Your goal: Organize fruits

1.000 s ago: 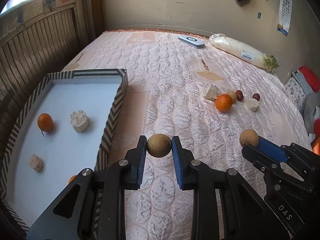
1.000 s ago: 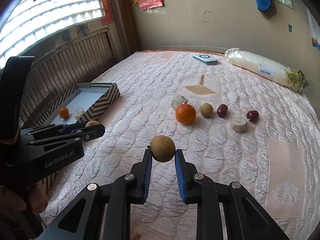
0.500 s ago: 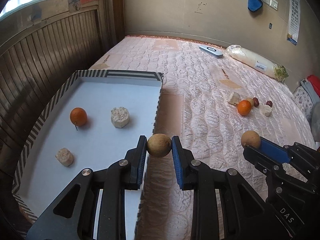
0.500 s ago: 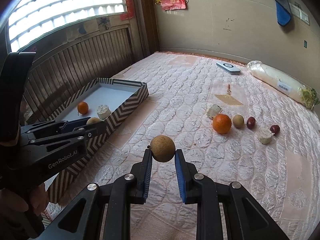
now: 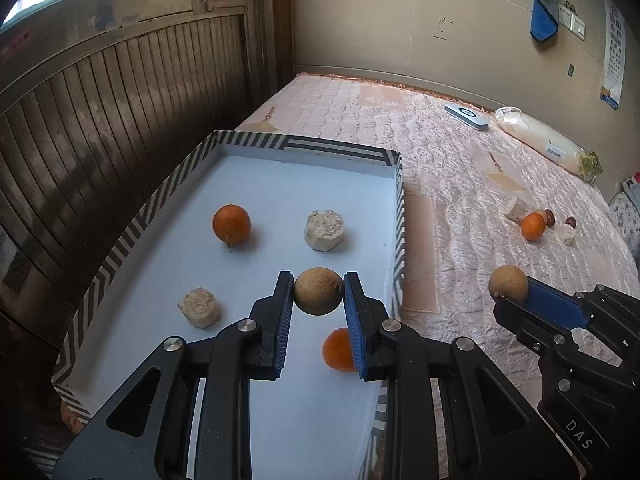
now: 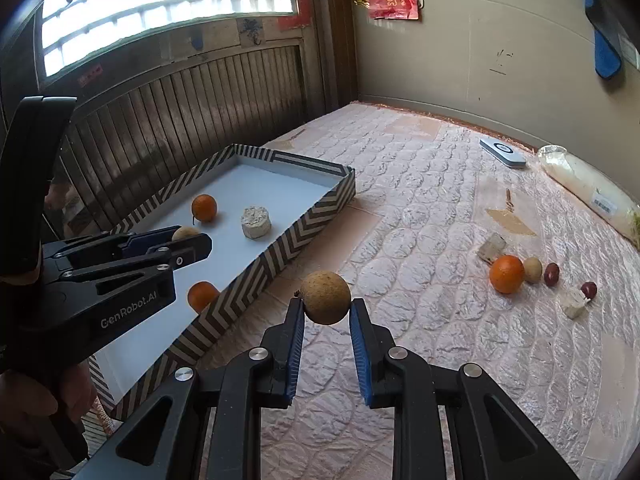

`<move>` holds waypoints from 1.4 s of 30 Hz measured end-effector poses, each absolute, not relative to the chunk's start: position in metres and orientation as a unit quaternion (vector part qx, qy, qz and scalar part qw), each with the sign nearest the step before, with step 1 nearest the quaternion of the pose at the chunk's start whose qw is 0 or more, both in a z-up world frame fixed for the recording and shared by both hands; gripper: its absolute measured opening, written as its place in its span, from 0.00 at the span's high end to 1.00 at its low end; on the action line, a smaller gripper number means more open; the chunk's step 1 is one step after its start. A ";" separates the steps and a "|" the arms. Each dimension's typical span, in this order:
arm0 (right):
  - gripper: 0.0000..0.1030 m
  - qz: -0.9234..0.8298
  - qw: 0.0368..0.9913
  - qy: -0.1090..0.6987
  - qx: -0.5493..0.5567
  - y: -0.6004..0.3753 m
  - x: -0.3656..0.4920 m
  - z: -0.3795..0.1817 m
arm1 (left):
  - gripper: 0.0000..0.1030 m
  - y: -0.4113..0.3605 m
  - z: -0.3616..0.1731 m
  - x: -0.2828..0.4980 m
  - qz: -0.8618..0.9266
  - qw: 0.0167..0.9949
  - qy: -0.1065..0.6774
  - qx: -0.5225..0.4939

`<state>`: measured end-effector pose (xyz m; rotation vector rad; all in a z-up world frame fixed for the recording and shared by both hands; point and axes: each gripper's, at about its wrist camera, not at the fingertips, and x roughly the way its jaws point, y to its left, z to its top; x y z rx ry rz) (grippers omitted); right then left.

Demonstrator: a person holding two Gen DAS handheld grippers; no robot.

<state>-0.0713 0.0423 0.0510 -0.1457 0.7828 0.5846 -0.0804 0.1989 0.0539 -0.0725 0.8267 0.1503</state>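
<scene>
Above the striped tray (image 5: 394, 216), the left tongs (image 5: 319, 294) grip a brown fruit (image 5: 319, 290). Beside it, over the bed (image 6: 440, 208), the right tongs (image 6: 326, 306) clamp another brown fruit (image 6: 325, 297).

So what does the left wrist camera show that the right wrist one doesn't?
Only the left wrist view shows the second pale chunk in the tray and the wall chart. Only the right wrist view shows the bright window and a hand. Both show the left gripper and right gripper, each shut on a brown fruit, plus the tray's oranges.
</scene>
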 end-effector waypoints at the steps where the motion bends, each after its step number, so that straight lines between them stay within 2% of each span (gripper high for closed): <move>1: 0.79 0.283 0.880 0.375 -0.072 0.046 -0.071 0.051 | 0.76 0.202 0.054 -0.081 0.075 0.912 0.401 -0.036; 19: 0.79 0.335 0.856 0.376 -0.115 0.116 -0.069 0.047 | 0.76 0.251 0.043 -0.101 0.106 0.904 0.410 -0.059; 42: 0.78 0.372 0.825 0.403 -0.138 0.174 -0.043 0.030 | 0.76 0.266 0.024 -0.106 0.103 0.891 0.436 -0.075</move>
